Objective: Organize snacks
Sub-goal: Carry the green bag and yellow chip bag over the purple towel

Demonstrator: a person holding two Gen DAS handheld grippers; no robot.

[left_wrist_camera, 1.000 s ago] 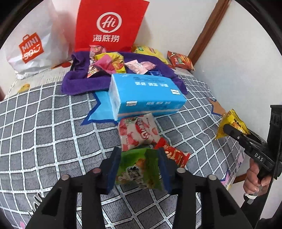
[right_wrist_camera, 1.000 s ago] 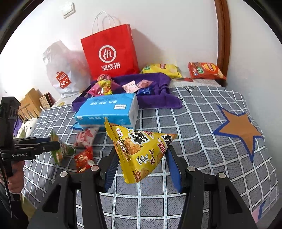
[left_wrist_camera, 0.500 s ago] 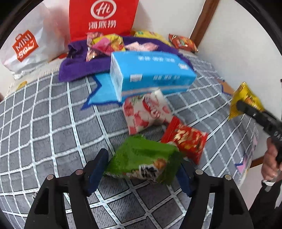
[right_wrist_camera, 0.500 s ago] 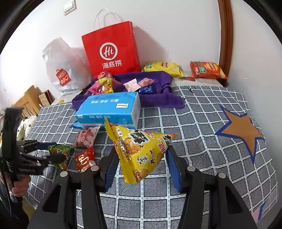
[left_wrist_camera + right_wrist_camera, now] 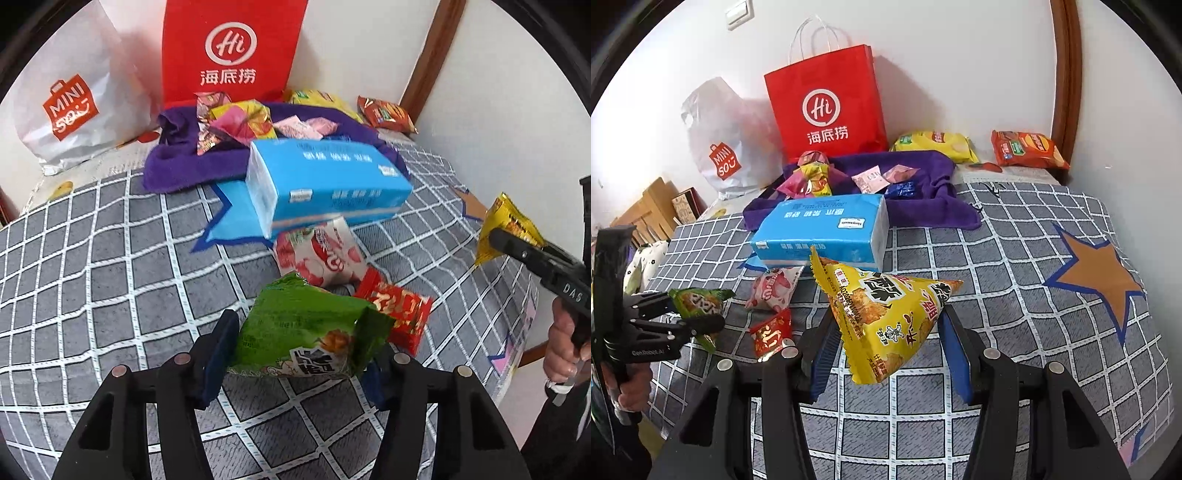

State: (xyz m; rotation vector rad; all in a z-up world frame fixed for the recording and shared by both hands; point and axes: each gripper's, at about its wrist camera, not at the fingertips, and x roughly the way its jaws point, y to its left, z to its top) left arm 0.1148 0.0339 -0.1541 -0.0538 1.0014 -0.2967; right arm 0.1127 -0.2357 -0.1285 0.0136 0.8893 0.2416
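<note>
Fingers on your left gripper (image 5: 299, 354) are clamping the green snack bag (image 5: 306, 332); right gripper (image 5: 886, 347) is gripping the yellow triangular chip bag (image 5: 886, 317), both lifted off the bed (image 5: 1015, 266), probably for sorting. Two loose packets are lying by the blue tissue pack (image 5: 823, 229).

Both wrist views look low across bed (image 5: 1015, 258) toward far wall, close above checked cover; left from left edge, right nearer middle; tissue box (image 5: 325, 184) shared.
</note>
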